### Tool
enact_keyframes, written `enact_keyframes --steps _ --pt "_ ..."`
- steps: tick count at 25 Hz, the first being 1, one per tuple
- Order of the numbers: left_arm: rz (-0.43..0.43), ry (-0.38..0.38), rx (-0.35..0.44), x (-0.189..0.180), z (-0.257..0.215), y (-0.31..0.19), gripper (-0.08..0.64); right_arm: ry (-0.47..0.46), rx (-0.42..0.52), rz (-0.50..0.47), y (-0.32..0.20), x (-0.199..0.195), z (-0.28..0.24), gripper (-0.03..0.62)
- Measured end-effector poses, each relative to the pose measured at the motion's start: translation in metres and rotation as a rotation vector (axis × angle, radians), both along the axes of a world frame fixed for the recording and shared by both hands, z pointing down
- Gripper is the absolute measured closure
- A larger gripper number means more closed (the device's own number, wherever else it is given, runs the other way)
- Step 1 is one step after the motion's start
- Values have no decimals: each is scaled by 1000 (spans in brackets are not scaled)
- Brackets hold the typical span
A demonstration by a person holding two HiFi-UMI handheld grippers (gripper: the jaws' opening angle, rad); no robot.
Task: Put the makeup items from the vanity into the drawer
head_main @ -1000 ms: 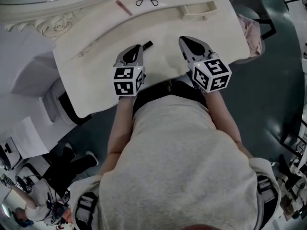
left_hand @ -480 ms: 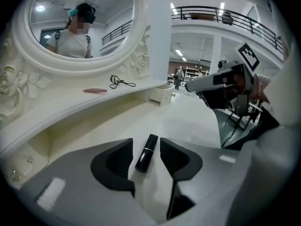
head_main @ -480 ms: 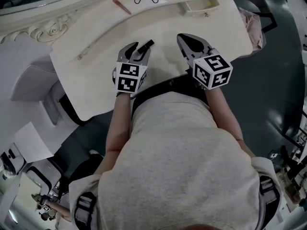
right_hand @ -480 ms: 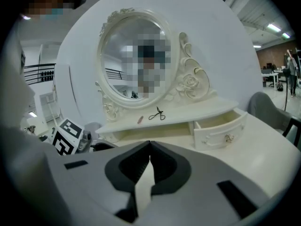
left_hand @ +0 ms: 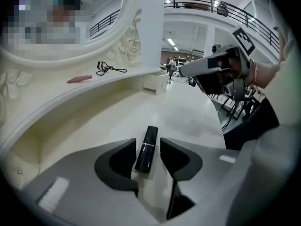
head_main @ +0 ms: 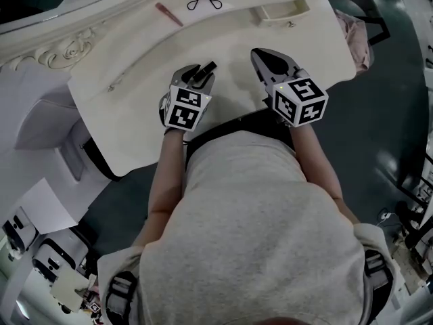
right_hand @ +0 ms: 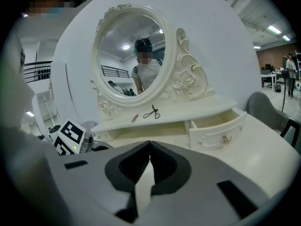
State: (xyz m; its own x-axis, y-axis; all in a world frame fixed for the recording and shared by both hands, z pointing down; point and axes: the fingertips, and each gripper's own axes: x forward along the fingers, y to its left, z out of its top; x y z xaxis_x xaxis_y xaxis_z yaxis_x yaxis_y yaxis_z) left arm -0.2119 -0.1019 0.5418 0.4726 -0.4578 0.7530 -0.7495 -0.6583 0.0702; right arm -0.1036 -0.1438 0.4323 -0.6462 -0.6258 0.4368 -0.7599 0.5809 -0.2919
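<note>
On my left gripper (head_main: 197, 72) the jaws have just been opening wide to straddle the black lipstick (left_hand: 146, 149) at centre frame, not yet pinching it, presumably for the upper-right drawer (head_main: 281, 11); my right gripper (right_hand: 150, 147) idles closed, empty.

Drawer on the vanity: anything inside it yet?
Nothing shows in the open drawer; from the head view its inside looks bare. Its own front covers the bottom in the right gripper view.

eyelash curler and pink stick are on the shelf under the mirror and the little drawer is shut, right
No: the small white drawer stands open, as the right gripper view shows. The black eyelash curler and pink stick do lie on the white shelf under the mirror.
</note>
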Motion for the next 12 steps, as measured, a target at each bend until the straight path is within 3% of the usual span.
enact_keyframes --steps 5,7,12 --pt "12 -12 -22 1 6 1 404 3 -12 14 0 4 4 584" --pt "13 -27 -24 1 8 1 453 3 -12 17 1 4 5 584" --pt "27 -38 -25 4 7 1 456 -3 -12 12 1 7 6 583"
